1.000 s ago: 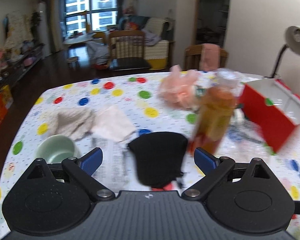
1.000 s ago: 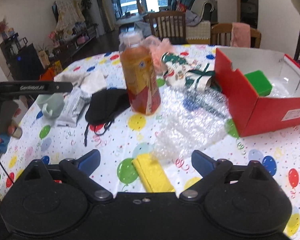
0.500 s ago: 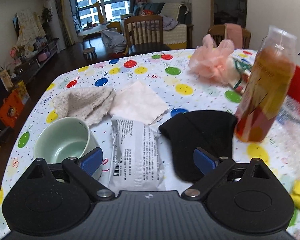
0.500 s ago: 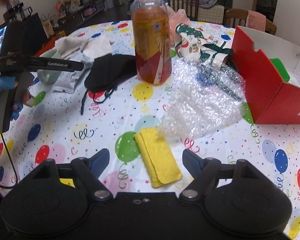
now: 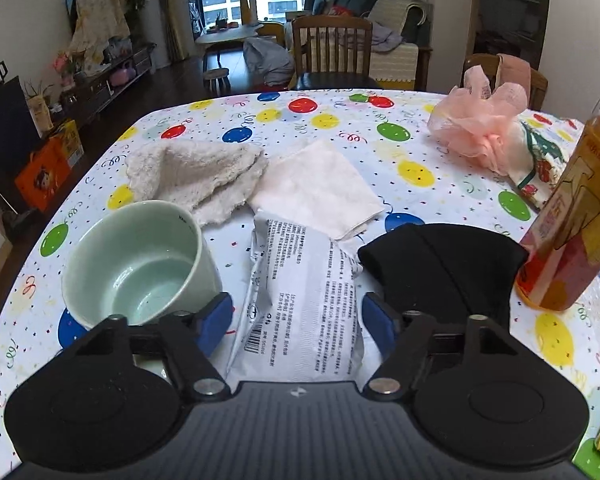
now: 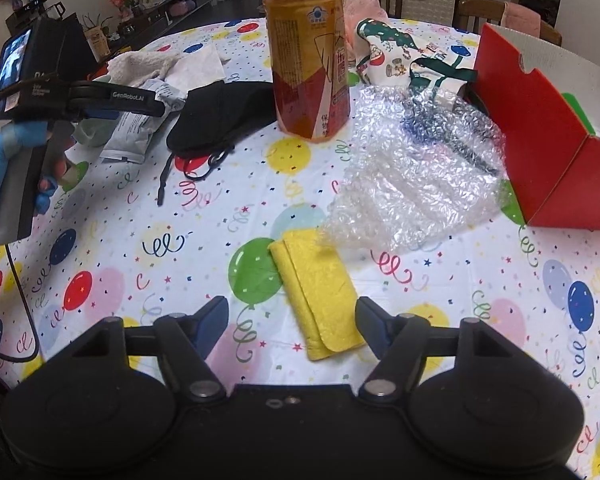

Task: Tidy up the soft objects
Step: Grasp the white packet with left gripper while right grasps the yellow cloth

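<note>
My left gripper is open, its fingers on either side of a grey-white plastic packet on the table. Beyond lie a beige towel, a pale pink cloth, a black mask and a pink mesh pouf. My right gripper is open low over a folded yellow cloth, its near end between the fingers. Bubble wrap and a patterned cloth lie further back. The left gripper also shows in the right wrist view.
A green cup stands right beside my left finger. A tea bottle stands mid-table by the black mask. An open red box with a green sponge inside sits at the right. Chairs stand behind the table.
My left gripper swung left from the mask and bottle and lowered over the packet. My right gripper moved forward and down toward the yellow cloth. Both jaws narrowed a little.
</note>
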